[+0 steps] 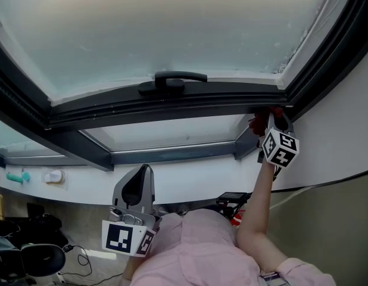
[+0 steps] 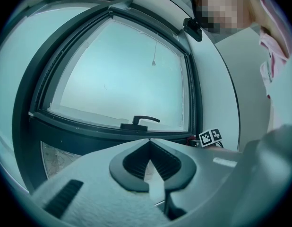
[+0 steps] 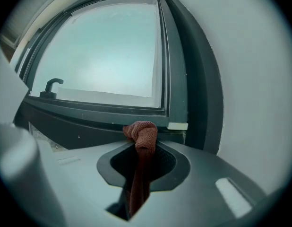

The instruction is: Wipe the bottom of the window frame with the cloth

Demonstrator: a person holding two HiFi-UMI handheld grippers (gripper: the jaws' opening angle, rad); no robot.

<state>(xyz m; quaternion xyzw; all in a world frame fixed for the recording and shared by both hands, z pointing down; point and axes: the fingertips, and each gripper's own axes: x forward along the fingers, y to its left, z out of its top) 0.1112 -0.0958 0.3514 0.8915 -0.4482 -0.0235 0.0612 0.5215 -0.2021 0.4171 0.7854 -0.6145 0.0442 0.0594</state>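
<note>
A pink sleeve (image 1: pixel 202 243) is filling the bottom of the head view, and just beside it the left claw (image 1: pixel 143 173) is hanging low, its marker cube (image 1: pixel 127 238) facing the camera. In the left gripper view this left claw (image 2: pixel 148 141) is showing its jaws pressed together at the tips with nothing between them, and it is pointing up at the window from well below the frame.

The person's right arm is reaching up to the lower right corner of the window. There the right claw (image 1: pixel 272 117) is pressing against the dark window frame (image 1: pixel 172 105), its own marker cube (image 1: pixel 280 148) sitting just beneath. In the right gripper view the right claw (image 3: pixel 143 146) is clamping a reddish-brown cloth (image 3: pixel 142 134); a bunched knot of the cloth is sticking out past the jaw tips and touching the bottom rail of the frame (image 3: pixel 98 110), right where it is meeting the upright side of the frame. From the head view only a small red patch of the cloth (image 1: pixel 257 123) is showing beside the claw.

A black handle (image 1: pixel 172 80) is sitting at the middle of the bottom rail, well apart from the cloth. A white wall (image 1: pixel 342 130) is running beside the frame on the right.
</note>
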